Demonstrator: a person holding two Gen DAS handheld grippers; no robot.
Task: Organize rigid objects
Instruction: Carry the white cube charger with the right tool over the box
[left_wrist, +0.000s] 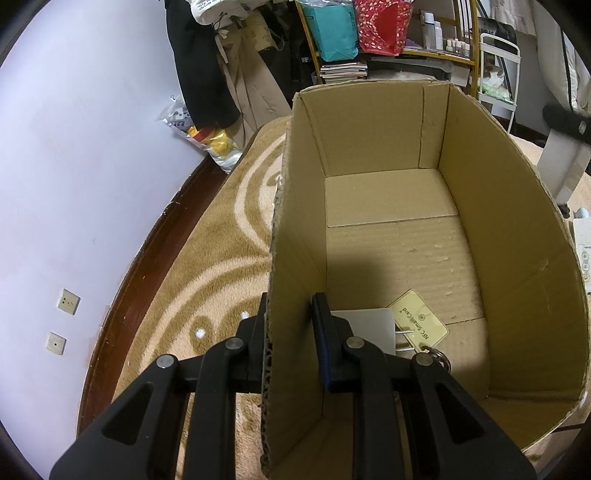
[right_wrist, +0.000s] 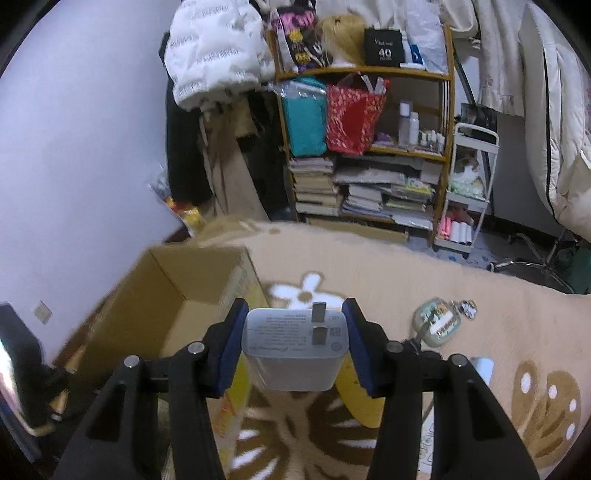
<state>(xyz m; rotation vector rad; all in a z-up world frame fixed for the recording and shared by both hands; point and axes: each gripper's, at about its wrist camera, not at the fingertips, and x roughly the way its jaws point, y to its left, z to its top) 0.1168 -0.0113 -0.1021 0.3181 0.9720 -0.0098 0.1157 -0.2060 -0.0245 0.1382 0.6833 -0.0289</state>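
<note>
While the left gripper (left_wrist: 290, 332) clamps the brown cardboard box (left_wrist: 498, 229) wall, the right gripper (right_wrist: 293, 338), grasping the grey rectangular charger (right_wrist: 291, 347), should carry it over that box's rim before releasing.

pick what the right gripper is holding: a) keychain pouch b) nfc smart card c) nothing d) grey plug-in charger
d: in the right wrist view the right gripper has its blue pads against both sides of the grey charger, whose two prongs face the camera.
</note>
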